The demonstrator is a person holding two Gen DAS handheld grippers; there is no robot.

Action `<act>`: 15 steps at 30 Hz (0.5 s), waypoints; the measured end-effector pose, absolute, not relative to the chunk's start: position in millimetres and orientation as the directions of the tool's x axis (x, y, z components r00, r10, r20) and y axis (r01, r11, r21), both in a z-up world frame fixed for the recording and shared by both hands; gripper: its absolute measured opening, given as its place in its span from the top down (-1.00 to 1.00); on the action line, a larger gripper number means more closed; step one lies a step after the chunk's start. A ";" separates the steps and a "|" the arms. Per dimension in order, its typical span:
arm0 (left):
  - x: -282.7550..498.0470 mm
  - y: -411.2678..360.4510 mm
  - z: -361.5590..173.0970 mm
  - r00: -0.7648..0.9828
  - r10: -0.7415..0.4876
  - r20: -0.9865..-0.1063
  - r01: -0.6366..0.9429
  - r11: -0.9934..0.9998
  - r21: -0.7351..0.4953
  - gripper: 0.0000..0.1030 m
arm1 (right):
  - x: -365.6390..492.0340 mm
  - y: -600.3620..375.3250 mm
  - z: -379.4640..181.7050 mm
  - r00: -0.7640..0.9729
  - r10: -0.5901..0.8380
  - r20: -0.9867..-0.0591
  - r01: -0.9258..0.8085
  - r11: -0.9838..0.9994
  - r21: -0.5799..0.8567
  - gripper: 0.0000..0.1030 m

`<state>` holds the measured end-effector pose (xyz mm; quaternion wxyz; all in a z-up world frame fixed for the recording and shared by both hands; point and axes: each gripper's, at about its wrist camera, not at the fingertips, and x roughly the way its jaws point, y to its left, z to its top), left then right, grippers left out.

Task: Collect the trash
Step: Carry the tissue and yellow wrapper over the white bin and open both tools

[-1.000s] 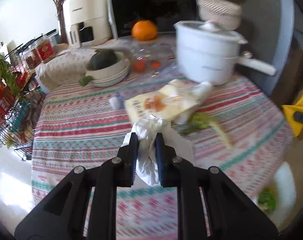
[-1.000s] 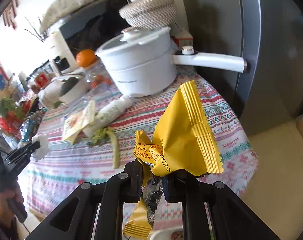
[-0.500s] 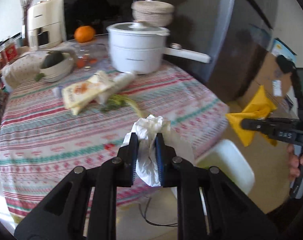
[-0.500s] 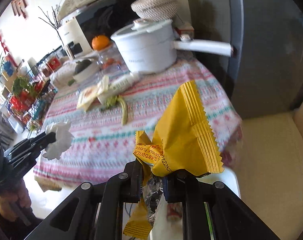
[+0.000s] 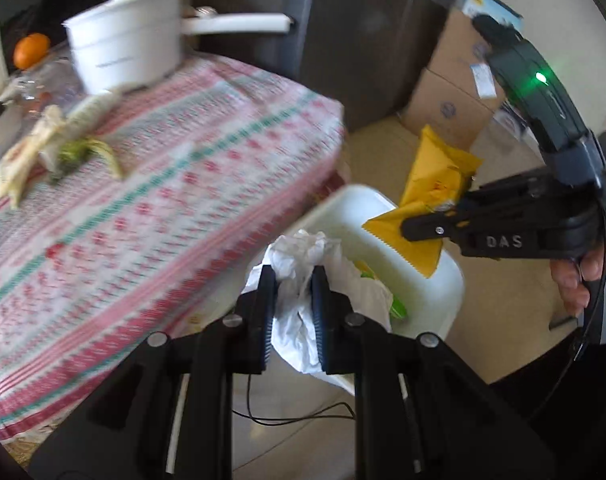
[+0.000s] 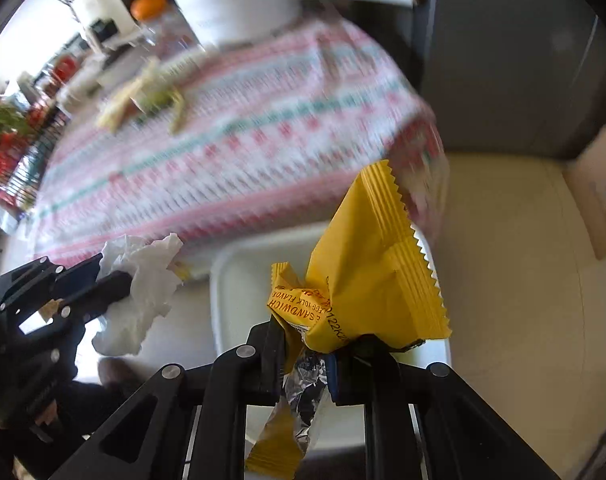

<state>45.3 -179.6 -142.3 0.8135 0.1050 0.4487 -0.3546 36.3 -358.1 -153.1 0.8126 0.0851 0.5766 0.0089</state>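
My left gripper (image 5: 293, 292) is shut on a crumpled white tissue (image 5: 303, 264) and holds it over the near edge of a white trash bin (image 5: 443, 276) on the floor beside the table. My right gripper (image 6: 303, 344) is shut on a yellow snack wrapper (image 6: 367, 264) and holds it above the same bin (image 6: 231, 280). The right gripper (image 5: 407, 226) with its wrapper (image 5: 431, 176) shows in the left wrist view, the left gripper (image 6: 111, 276) with its tissue (image 6: 143, 280) in the right wrist view. Green and white trash lies inside the bin.
The table with a striped cloth (image 5: 143, 184) still holds a wrapper, a white tube and green scraps (image 5: 75, 152), a white pot (image 5: 127, 48) and an orange (image 5: 31, 50). Cardboard boxes (image 5: 451, 92) and a grey fridge (image 6: 503, 60) stand behind. A cable (image 5: 303, 416) lies on the floor.
Both grippers have swung away from the table top and down toward the white bin on the floor, each still holding its piece of trash. They are now close together over the bin.
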 end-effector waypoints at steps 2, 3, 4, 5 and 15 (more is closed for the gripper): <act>41.4 -191.8 -150.2 0.321 -0.483 -0.815 0.688 0.710 -0.149 0.63 | 33.5 -367.1 -163.9 0.299 0.108 -0.948 0.103 0.984 0.145 0.67; 39.5 -195.9 -153.1 0.315 -0.481 -0.818 0.694 0.704 -0.147 0.62 | 32.5 -370.7 -167.8 0.286 0.109 -0.952 0.110 0.983 0.146 0.67; 38.8 -201.1 -156.9 0.310 -0.479 -0.822 0.701 0.699 -0.142 0.62 | 31.3 -374.6 -172.3 0.271 0.114 -0.956 0.119 0.981 0.150 0.67; 38.8 -206.0 -160.9 0.307 -0.472 -0.826 0.707 0.694 -0.134 0.62 | 31.4 -376.9 -175.9 0.257 0.119 -0.959 0.124 0.980 0.155 0.67; 46.6 -218.7 -194.9 0.266 -0.448 -0.853 0.711 0.689 -0.140 0.29 | 30.1 -389.8 -212.6 0.128 0.158 -0.979 0.153 0.972 0.177 0.31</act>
